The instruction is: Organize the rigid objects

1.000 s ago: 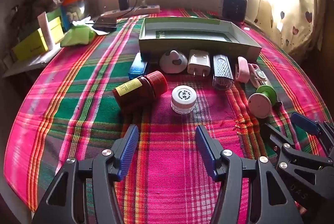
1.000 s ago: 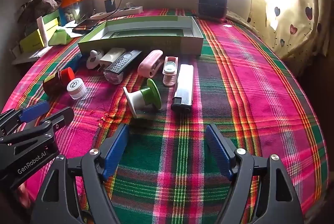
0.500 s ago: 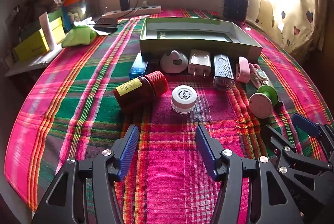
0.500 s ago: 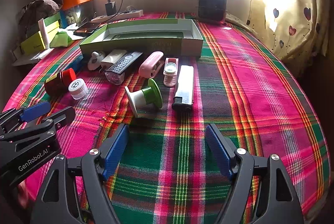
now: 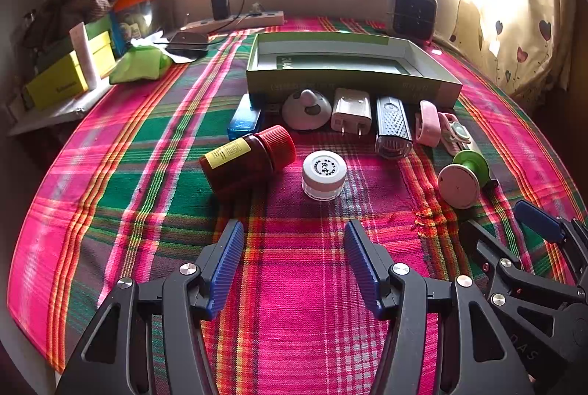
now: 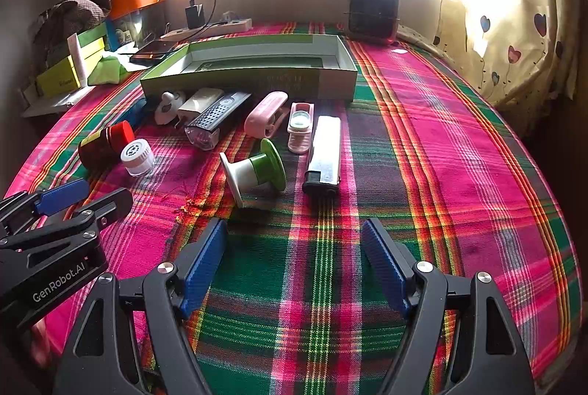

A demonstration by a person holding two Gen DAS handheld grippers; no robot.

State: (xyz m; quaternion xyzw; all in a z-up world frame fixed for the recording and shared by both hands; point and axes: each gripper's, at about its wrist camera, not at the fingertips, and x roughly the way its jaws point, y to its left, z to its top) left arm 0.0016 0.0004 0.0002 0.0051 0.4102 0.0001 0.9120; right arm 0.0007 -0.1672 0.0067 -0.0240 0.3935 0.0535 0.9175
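An open green box (image 5: 352, 80) (image 6: 253, 78) stands on the plaid cloth, holding nothing I can see. In front of it lie a brown bottle with a red cap (image 5: 248, 161) (image 6: 103, 145), a small white jar (image 5: 324, 174) (image 6: 137, 157), a blue case (image 5: 243, 119), a white charger (image 5: 351, 110), a black perforated device (image 5: 392, 126) (image 6: 217, 119), a pink clip (image 6: 265, 113), a green-and-white spool (image 5: 465, 178) (image 6: 255, 172) and a silver lighter (image 6: 325, 156). My left gripper (image 5: 294, 260) is open, short of the jar. My right gripper (image 6: 294, 260) is open, short of the spool.
A black heater (image 6: 373, 12) stands behind the box. A power strip (image 5: 235, 21), a phone (image 5: 187, 40), yellow boxes (image 5: 66, 78) and a green cloth (image 5: 141, 64) crowd the far left. A curtain (image 6: 514, 9) hangs at the right. Bare cloth (image 6: 459, 156) spreads right of the lighter.
Both views have tilted up a little, so the objects sit slightly lower in frame. Nothing on the cloth has moved and both grippers stay open.
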